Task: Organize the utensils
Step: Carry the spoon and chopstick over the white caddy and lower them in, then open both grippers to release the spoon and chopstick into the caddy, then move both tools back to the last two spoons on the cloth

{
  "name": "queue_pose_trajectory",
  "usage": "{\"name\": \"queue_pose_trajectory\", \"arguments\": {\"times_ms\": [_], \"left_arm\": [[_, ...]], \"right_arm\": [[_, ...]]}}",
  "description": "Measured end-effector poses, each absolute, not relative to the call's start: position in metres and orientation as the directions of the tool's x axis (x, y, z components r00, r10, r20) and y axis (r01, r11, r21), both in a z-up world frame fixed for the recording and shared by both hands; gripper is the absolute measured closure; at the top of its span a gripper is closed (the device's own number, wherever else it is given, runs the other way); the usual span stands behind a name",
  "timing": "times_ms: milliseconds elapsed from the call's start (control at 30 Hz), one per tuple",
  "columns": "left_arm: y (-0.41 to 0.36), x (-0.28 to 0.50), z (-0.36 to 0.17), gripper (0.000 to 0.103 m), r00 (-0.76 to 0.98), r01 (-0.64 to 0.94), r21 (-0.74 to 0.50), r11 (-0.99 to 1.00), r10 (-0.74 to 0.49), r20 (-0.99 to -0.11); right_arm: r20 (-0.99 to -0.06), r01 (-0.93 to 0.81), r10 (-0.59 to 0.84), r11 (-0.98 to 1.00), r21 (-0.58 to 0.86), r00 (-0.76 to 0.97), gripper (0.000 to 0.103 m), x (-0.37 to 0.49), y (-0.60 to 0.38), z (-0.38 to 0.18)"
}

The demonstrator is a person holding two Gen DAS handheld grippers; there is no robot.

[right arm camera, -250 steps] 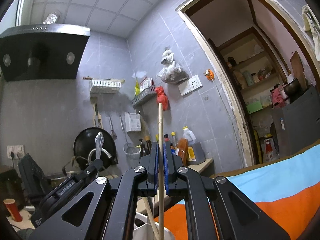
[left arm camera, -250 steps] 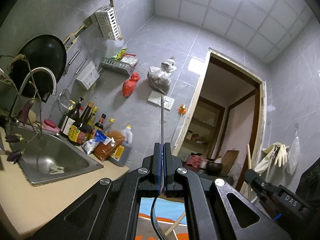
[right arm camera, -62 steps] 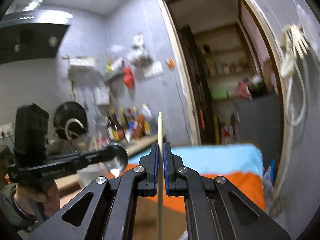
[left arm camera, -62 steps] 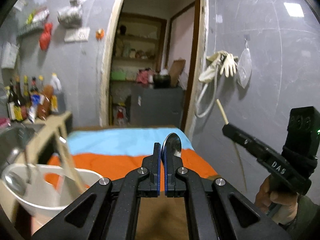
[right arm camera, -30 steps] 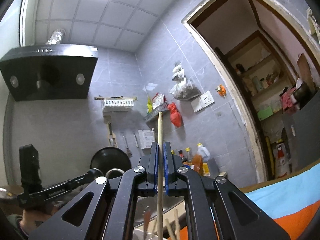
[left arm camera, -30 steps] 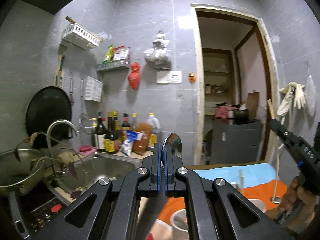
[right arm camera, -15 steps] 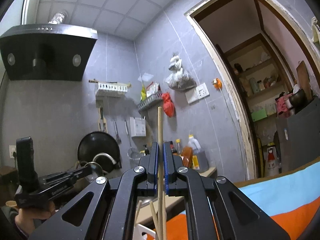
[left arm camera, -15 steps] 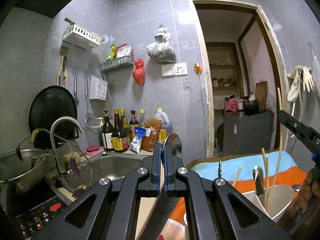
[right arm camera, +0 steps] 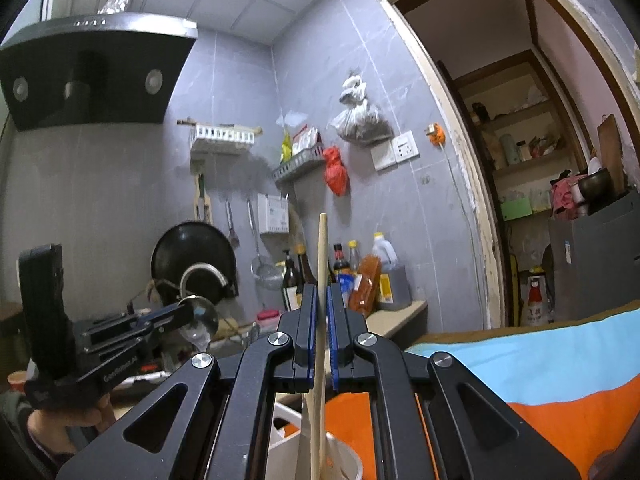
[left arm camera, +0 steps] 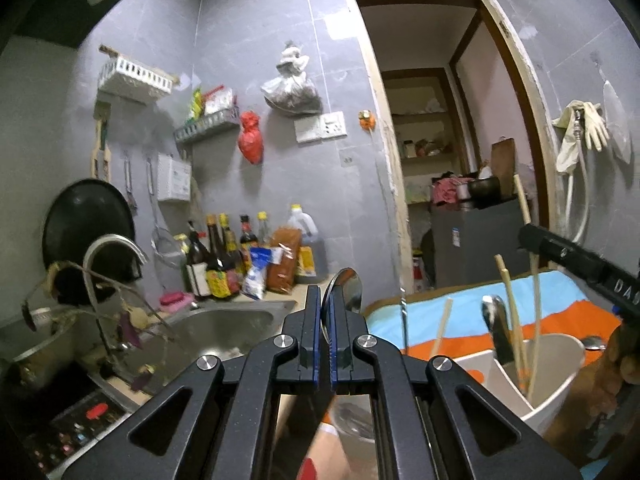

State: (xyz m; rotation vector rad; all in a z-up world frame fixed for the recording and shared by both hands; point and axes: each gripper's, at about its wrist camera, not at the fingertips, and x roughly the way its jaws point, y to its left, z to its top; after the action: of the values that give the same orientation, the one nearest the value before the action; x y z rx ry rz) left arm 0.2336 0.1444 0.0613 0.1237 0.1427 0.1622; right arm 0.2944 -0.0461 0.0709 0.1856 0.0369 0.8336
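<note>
My left gripper is shut on a metal spoon whose bowl stands up past the fingertips. To its right is a white utensil holder with several chopsticks and a metal utensil standing in it. My right gripper is shut on a wooden chopstick, held upright, with its lower end reaching down into the holder. In the left wrist view the right gripper hangs above the holder. In the right wrist view the left gripper with the spoon is off to the left, in a hand.
The holder stands on an orange and blue cloth. A steel sink with a curved tap lies left, with several bottles behind it. A black wok hangs on the wall. A doorway opens at the back.
Both grippers have sunk. The white holder has come into the left wrist view at the lower right, and the chopstick's lower end now reaches into it. Both grips are unchanged.
</note>
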Motion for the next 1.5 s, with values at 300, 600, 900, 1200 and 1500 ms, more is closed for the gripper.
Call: {"name": "queue_pose_trajectory", "arguments": {"times_ms": [300,600,900,1200,1500], "left_arm": [[0.166,0.237,0.062,0.098,0.97,-0.028,-0.088,0.996,0.006,-0.243],[0.182,0.233,0.069,0.09,0.946,0.076,-0.266,0.961,-0.154,-0.285],[0.181,0.22,0.086,0.069,0.951,0.114,-0.318,0.941,-0.196,-0.24],[0.145,0.206,0.1,0.025,0.966,0.134,-0.251,0.959,-0.183,-0.181],[0.092,0.197,0.107,0.006,0.984,0.132,-0.148,0.98,-0.147,-0.097]], "right_arm": [[-0.021,-0.739,0.755,0.648,0.183,0.656,0.099,0.293,-0.043,0.058],[-0.073,-0.735,0.756,0.651,0.187,0.651,0.097,0.291,-0.044,0.053],[-0.058,-0.715,0.733,0.675,0.181,0.678,0.08,0.278,-0.059,0.061],[-0.036,-0.668,0.684,0.721,0.187,0.728,0.052,0.259,-0.097,0.083],[-0.018,-0.605,0.614,0.782,0.15,0.789,0.017,0.234,-0.151,0.101]]}}
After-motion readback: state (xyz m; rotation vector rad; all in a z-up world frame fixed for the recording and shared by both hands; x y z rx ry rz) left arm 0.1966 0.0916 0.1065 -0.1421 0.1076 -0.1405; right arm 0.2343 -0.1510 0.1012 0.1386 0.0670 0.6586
